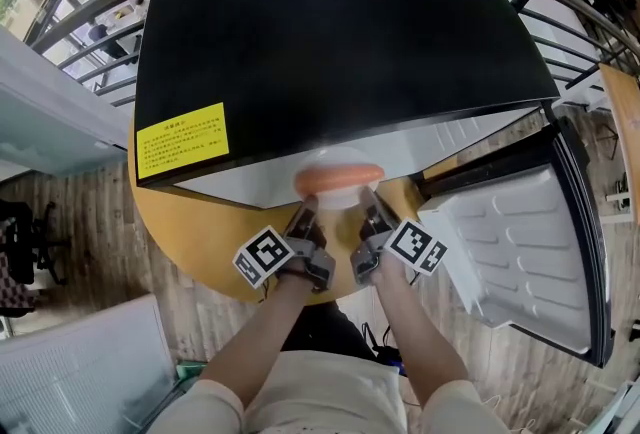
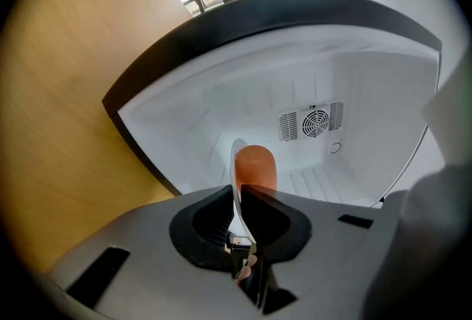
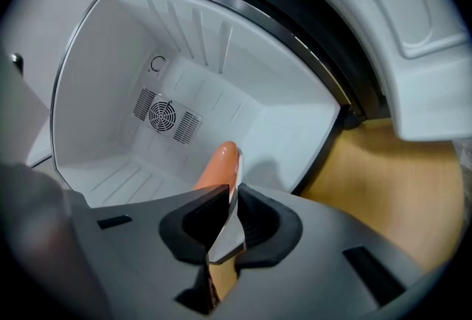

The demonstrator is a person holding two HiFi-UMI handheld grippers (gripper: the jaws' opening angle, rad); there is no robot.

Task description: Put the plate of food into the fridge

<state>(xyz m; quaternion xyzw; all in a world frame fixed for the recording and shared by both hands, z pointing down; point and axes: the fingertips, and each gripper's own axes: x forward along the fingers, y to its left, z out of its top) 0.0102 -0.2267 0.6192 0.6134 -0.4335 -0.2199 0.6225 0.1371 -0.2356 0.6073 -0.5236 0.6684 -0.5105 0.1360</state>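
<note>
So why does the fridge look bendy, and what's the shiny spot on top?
Both gripper views: the wide-angle lens bends the white fridge cavity and darkens corners. Head view: light glares off the glossy black fridge top, and the round white plate fades into white.

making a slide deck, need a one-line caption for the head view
Left gripper and right gripper hold a plate of food by its rim at the open fridge mouth.

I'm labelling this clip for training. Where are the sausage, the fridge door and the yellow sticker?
sausage (image 1: 340,177), head view, middle of its top side.
fridge door (image 1: 520,242), head view, white inner lining.
yellow sticker (image 1: 182,140), head view, its centre.
</note>
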